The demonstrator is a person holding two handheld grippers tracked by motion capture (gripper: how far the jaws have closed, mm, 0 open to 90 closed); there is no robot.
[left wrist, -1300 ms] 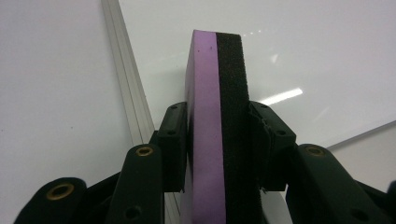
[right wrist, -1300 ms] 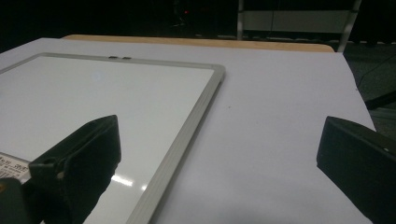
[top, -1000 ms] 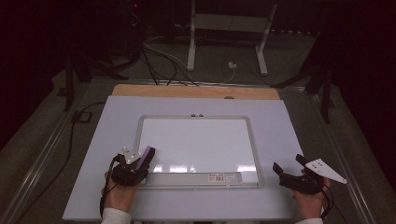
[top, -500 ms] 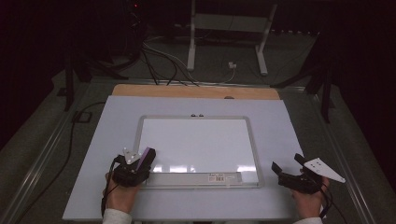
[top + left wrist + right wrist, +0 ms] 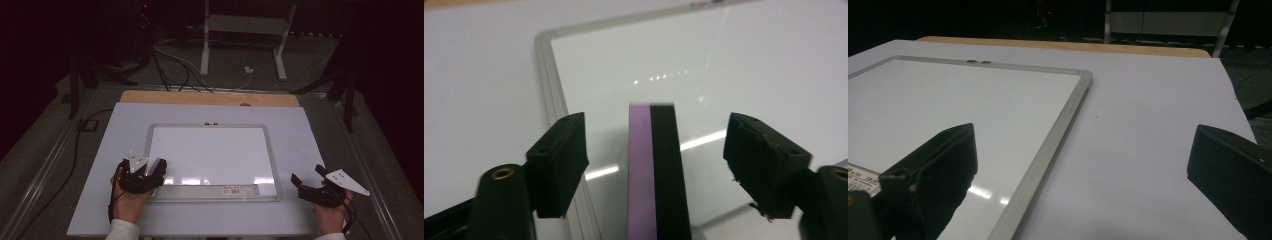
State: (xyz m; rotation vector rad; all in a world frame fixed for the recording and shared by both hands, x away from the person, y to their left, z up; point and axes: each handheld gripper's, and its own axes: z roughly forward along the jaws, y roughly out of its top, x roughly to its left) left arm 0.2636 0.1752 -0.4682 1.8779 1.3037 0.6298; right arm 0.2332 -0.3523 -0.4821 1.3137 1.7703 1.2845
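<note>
Since a second ago the left tongs point(image 5: 150, 172) have barely shifted at the near-left corner of the whiteboard point(image 5: 212, 150), but their jaws have just been opening: the purple-and-black eraser point(image 5: 654, 170) that sat clamped between them now stands in the gap with clear space on both sides. The right tongs point(image 5: 306, 181) have kept their place at about four o'clock from the board, over the bare worktop point(image 5: 310, 130).

The step in hand looks like setting the eraser down on the board's near-left corner, at roughly seven o'clock of the white surface. To finish it well, the jaws should spread evenly so that neither pad drags the eraser sideways. The left hand should then lift straight back toward six o'clock rather than sweep across. The eraser seems to stand on a narrow edge, so a nudge from either pad could tip it onto the frame point(image 5: 549, 95). Whether its lower end already rests on the board is hidden in the left gripper view.

The left tongs are about halfway spread. The left pad point(image 5: 564, 160) and the right pad point(image 5: 764, 160) are both apart from the eraser, so nothing is gripped. The right tongs gape wide and empty, pointing toward eleven o'clock across the board's right frame point(image 5: 1058, 125). They touch nothing and hold nothing.
</note>
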